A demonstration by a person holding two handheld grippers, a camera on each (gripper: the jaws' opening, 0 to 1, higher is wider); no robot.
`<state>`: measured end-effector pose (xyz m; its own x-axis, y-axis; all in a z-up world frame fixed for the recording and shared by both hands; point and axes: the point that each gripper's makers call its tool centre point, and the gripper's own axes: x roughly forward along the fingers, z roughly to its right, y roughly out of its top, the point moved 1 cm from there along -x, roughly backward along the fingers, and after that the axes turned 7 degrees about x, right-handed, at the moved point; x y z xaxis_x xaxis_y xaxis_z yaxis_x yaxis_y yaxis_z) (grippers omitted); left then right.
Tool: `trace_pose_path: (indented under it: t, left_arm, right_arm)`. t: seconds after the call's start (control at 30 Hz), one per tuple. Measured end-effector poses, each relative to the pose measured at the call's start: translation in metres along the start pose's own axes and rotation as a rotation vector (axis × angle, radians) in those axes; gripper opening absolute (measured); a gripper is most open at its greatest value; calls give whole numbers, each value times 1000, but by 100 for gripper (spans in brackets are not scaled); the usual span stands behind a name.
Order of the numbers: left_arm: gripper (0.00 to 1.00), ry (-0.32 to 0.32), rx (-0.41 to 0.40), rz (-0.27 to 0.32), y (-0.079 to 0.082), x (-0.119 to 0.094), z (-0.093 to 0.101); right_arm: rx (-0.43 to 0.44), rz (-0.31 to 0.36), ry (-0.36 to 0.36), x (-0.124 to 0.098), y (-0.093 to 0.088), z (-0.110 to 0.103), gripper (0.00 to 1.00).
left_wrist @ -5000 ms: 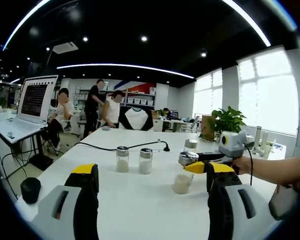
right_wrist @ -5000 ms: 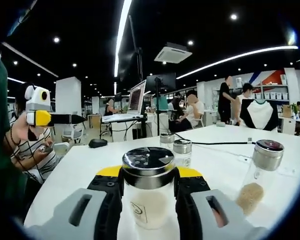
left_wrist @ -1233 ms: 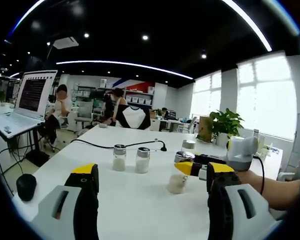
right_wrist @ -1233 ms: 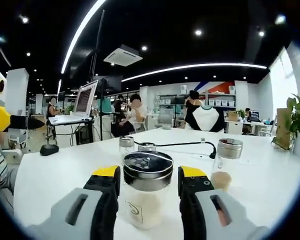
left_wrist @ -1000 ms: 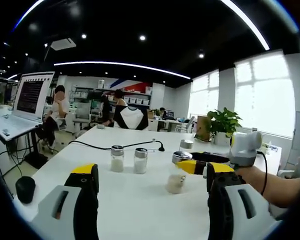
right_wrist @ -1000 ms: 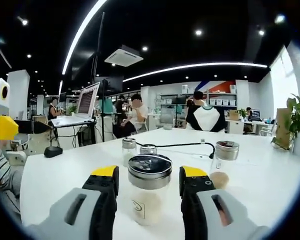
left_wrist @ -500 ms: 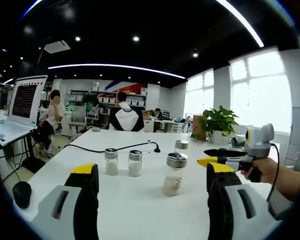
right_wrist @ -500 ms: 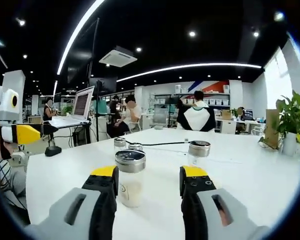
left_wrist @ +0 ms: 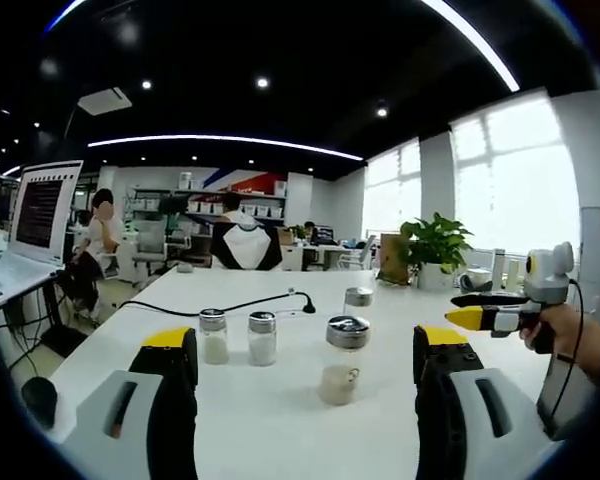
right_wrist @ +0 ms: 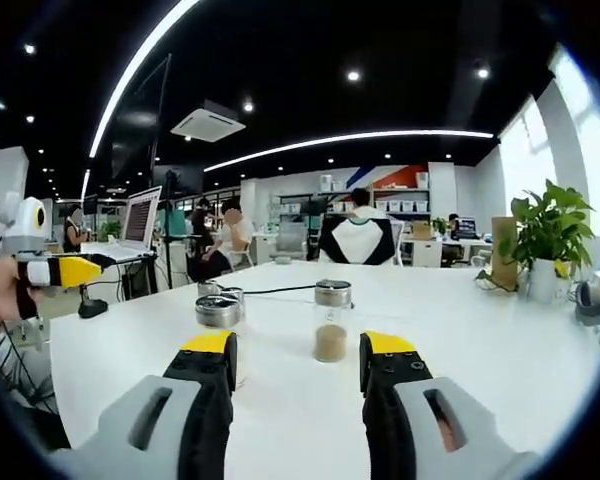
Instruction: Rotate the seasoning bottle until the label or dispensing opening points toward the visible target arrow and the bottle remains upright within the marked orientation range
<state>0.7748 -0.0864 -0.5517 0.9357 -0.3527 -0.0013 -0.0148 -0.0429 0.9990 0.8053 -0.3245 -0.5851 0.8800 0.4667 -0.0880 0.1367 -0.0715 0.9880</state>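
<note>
The seasoning bottle [left_wrist: 341, 359], clear glass with a metal lid, pale contents and a small label, stands upright on the white table [left_wrist: 280, 420]. My left gripper [left_wrist: 305, 345] is open and well back from the bottle, which shows between its jaws. My right gripper [left_wrist: 488, 312], held in a hand at the right, is open and apart from the bottle. In the right gripper view the right gripper [right_wrist: 298, 346] is open, with the seasoning bottle [right_wrist: 218, 311] beyond its left jaw and partly hidden by it. The left gripper [right_wrist: 58, 270] shows at the far left.
A second jar [right_wrist: 331, 322] with brown contents stands farther back, the same jar [left_wrist: 357, 298] behind the seasoning bottle. Two small shakers [left_wrist: 237, 337] stand left of it. A black cable [left_wrist: 230, 305], a mouse [left_wrist: 35, 396], a laptop [left_wrist: 35, 215] and a plant [left_wrist: 435, 245] surround the table. People sit behind.
My right gripper, shut on the seasoning bottle five seconds ago, has opened and drawn back to the right, leaving the bottle standing. The left gripper stays open; its view has pulled back slightly.
</note>
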Motion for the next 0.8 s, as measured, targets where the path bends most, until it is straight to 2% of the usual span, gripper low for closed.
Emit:
trace_pose_path:
  t: [0.33,0.5,0.8]
  left_arm:
    - [94,25,14,5,1,4,-5]
    - [94,36,15,2,2,8,-9]
    - [93,37,17,2,3,11,-11]
  right_arm:
    - [20,-34,-27,-10,-13,11,49]
    - [33,-49,-14,-3,-16,9,49]
    - [27,-41,-2,17,-8,12,49]
